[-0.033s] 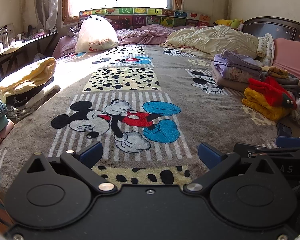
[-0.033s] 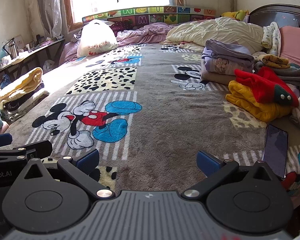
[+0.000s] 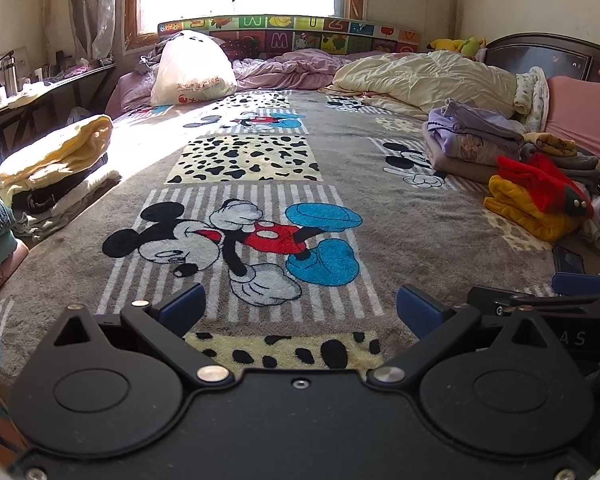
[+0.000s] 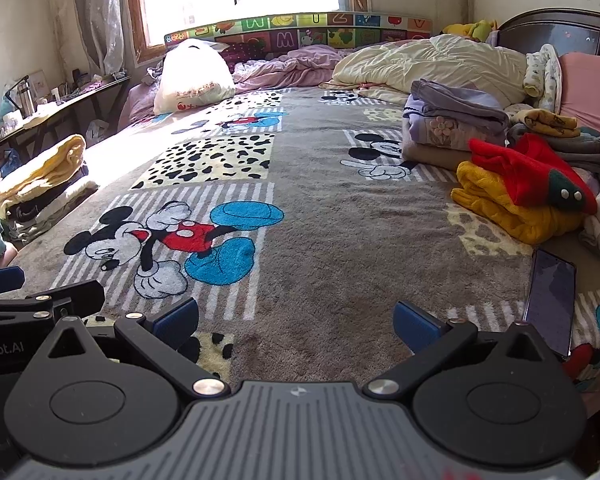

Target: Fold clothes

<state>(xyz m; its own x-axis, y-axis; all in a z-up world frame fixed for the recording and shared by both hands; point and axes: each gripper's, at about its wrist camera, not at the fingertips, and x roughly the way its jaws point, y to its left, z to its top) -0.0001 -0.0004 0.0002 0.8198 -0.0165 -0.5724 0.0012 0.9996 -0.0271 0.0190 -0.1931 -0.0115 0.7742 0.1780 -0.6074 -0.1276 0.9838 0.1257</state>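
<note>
Both grippers hover low over a grey cartoon-mouse blanket (image 3: 400, 216) that covers the bed. My left gripper (image 3: 300, 306) is open and holds nothing. My right gripper (image 4: 296, 316) is open too, with bare blanket between its fingers. The two sit side by side, left beside right. To the right lies a crumpled red garment (image 4: 528, 172) on top of a yellow fleece one (image 4: 512, 216), well ahead of the right gripper. Behind them is a folded purple and beige stack (image 4: 452, 124). A folded stack of clothes (image 3: 52, 172) topped in yellow sits at the left edge.
A dark phone (image 4: 550, 300) lies on the blanket just right of the right gripper. A cream duvet (image 3: 428, 76), a white plastic bag (image 3: 192, 72) and a pink quilt lie at the far end under the window. A cluttered table (image 3: 40, 92) stands at the left.
</note>
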